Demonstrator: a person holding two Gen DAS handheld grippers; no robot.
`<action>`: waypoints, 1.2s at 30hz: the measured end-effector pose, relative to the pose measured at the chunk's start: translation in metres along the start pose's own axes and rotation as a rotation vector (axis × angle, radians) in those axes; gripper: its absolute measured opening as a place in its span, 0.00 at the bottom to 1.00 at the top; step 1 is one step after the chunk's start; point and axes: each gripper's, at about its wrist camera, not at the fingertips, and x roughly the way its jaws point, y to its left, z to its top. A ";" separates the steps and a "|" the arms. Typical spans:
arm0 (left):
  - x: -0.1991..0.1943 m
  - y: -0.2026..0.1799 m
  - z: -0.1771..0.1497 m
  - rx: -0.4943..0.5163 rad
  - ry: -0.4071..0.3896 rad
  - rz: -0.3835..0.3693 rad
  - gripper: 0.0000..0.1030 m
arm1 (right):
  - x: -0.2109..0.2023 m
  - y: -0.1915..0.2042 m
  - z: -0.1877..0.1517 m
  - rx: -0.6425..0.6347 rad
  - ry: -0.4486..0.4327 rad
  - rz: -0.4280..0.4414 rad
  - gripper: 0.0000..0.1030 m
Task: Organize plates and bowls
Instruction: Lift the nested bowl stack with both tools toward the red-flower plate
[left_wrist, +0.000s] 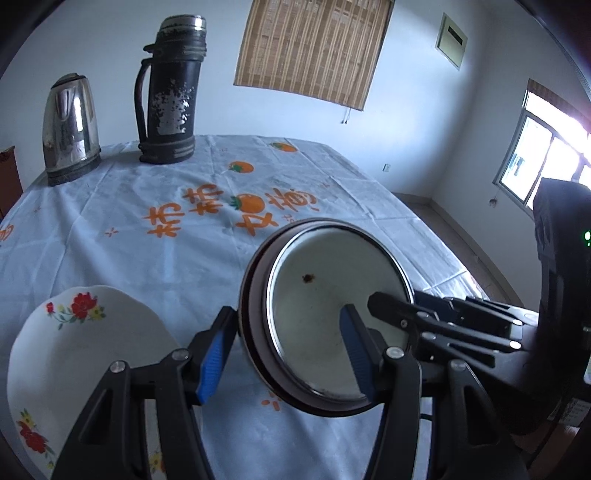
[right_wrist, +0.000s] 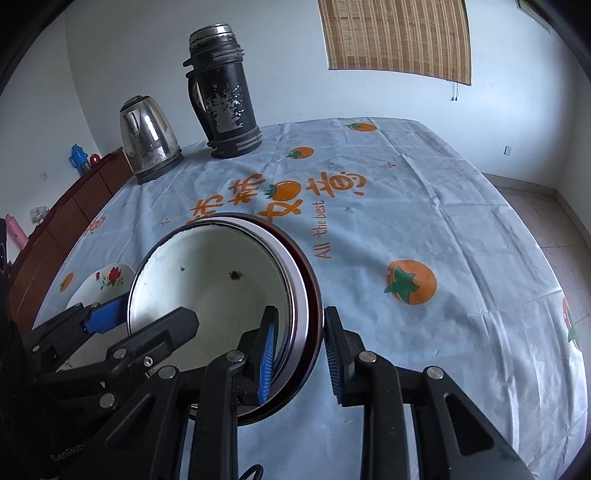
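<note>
Two grippers hold a stack of nested bowls (left_wrist: 332, 317) tilted above a table (left_wrist: 147, 258) covered with an orange-print cloth. The left gripper (left_wrist: 284, 354) grasps the stack's left rim, one finger outside, one inside. The right gripper (right_wrist: 299, 354) clenches the opposite rim the same way. Only the left view shows a bright window (left_wrist: 543, 155) and most of a flowered plate (left_wrist: 74, 350) at the table's near left edge, just beside the left gripper. Only the right view shows a brown sideboard (right_wrist: 62, 221) beyond the table's left edge. A kettle (left_wrist: 70, 125) and a black flask (left_wrist: 170, 92) stand at the far left corner.
</note>
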 end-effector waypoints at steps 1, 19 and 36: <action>-0.002 0.000 0.000 0.002 -0.004 0.002 0.55 | -0.001 0.001 0.000 -0.003 0.001 0.001 0.26; -0.043 0.023 -0.004 -0.061 -0.055 0.022 0.55 | -0.026 0.039 0.007 -0.070 -0.029 0.040 0.26; -0.086 0.071 -0.028 -0.138 -0.066 0.100 0.55 | -0.023 0.108 0.003 -0.190 -0.012 0.106 0.26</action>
